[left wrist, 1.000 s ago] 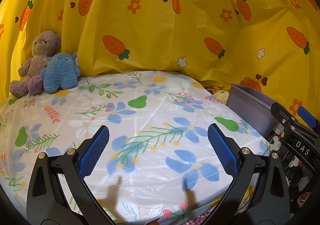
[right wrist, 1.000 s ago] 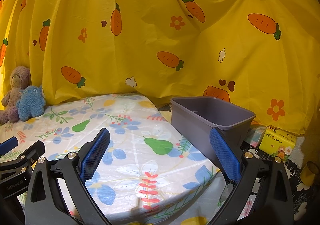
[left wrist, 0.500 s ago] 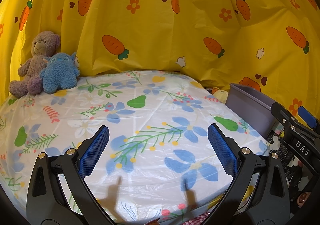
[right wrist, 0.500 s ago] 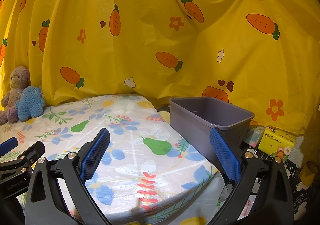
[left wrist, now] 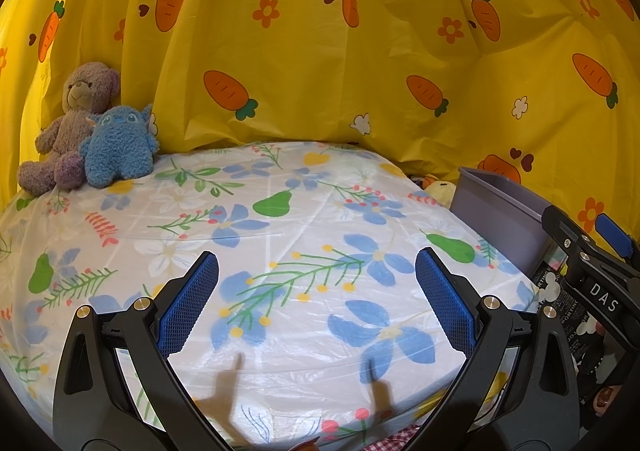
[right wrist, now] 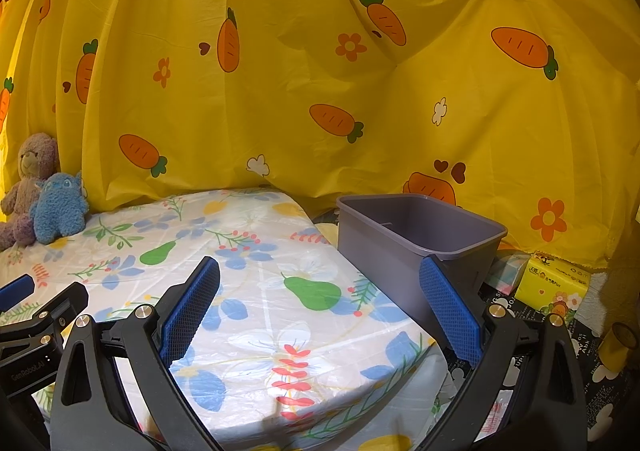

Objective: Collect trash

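A grey plastic bin point(right wrist: 416, 227) stands on the floor off the right side of the floral-covered table point(right wrist: 256, 283); its rim also shows in the left wrist view point(left wrist: 500, 203). My left gripper point(left wrist: 316, 307) is open and empty above the table's front part. My right gripper point(right wrist: 320, 315) is open and empty above the table's right front corner, with the bin just beyond its right finger. No trash shows on the table top.
A brown teddy bear point(left wrist: 76, 123) and a blue plush toy point(left wrist: 118, 149) sit at the table's back left. A yellow carrot-print curtain point(left wrist: 320, 51) hangs behind. A yellow tissue pack point(right wrist: 552, 283) and other items lie on the floor at right.
The right wrist view has drifted slightly, so the bin sits a little further left in it. Both grippers remain open and almost still.
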A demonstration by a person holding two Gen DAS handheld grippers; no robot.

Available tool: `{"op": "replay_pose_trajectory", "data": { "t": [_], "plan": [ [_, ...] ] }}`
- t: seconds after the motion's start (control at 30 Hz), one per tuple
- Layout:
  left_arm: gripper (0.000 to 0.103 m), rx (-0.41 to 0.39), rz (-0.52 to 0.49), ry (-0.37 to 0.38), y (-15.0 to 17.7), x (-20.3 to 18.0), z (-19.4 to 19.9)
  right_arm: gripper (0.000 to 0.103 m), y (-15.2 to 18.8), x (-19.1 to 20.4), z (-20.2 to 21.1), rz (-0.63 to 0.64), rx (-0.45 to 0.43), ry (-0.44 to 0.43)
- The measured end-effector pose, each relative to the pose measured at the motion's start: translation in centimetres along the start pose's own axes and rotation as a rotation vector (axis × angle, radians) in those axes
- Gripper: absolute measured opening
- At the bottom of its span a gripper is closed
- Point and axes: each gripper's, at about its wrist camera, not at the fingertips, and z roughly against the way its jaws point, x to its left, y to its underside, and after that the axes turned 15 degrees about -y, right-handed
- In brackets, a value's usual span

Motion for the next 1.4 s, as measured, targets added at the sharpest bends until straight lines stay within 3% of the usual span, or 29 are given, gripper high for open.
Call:
{"op": "replay_pose_trajectory", "data": {
  "t": [1.4],
  "plan": [
    [0.097, 0.000, -0.004, 0.007, 0.13, -0.28, -0.12, 0.096, 0.43, 0.01, 0.03, -0.004, -0.002, 0.011]
  ]
}}
